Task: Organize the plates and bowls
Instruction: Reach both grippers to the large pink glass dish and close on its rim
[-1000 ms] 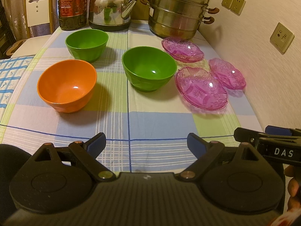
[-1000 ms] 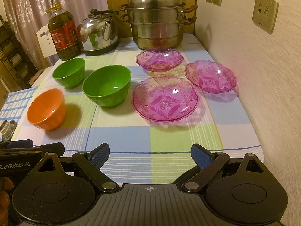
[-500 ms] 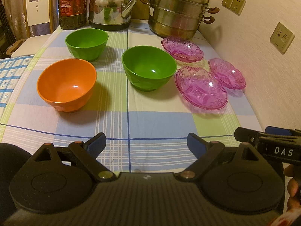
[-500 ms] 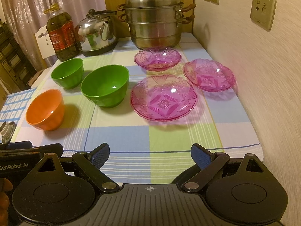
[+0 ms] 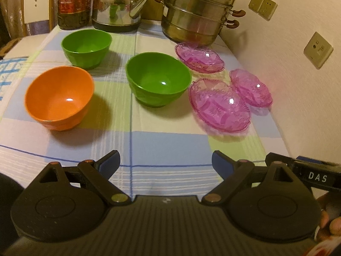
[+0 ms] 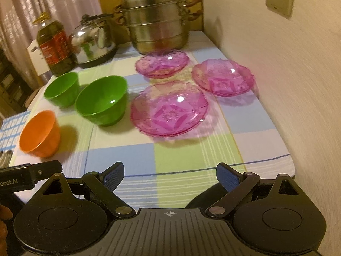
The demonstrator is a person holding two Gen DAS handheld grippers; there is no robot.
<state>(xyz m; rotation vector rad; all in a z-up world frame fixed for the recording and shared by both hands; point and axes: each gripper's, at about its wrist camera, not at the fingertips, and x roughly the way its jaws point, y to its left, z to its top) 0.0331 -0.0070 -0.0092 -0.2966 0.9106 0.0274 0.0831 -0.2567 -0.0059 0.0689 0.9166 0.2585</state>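
Observation:
An orange bowl [image 5: 59, 100] [image 6: 39, 133], a near green bowl [image 5: 157, 81] [image 6: 102, 99] and a far green bowl [image 5: 86, 47] [image 6: 61, 88] stand apart on the checked tablecloth. Three pink glass plates lie to their right: a near one [image 5: 219, 104] [image 6: 169, 108], a right one [image 5: 250, 87] [image 6: 222, 76] and a far one [image 5: 199, 57] [image 6: 163, 63]. My left gripper [image 5: 166, 163] is open and empty above the table's front edge. My right gripper [image 6: 170, 173] is open and empty, short of the near plate.
A steel steamer pot [image 5: 196, 12] [image 6: 154, 24], a kettle [image 5: 119, 6] [image 6: 93, 40] and an oil bottle [image 5: 73, 2] [image 6: 55, 47] stand along the back. A wall [image 6: 298, 74] with sockets runs along the table's right side. A white chair [image 5: 37, 6] stands at far left.
Both grippers have moved forward over the table towards the dishes. The right one has also shifted, so the plates look larger. Both stay open. No dish has moved.

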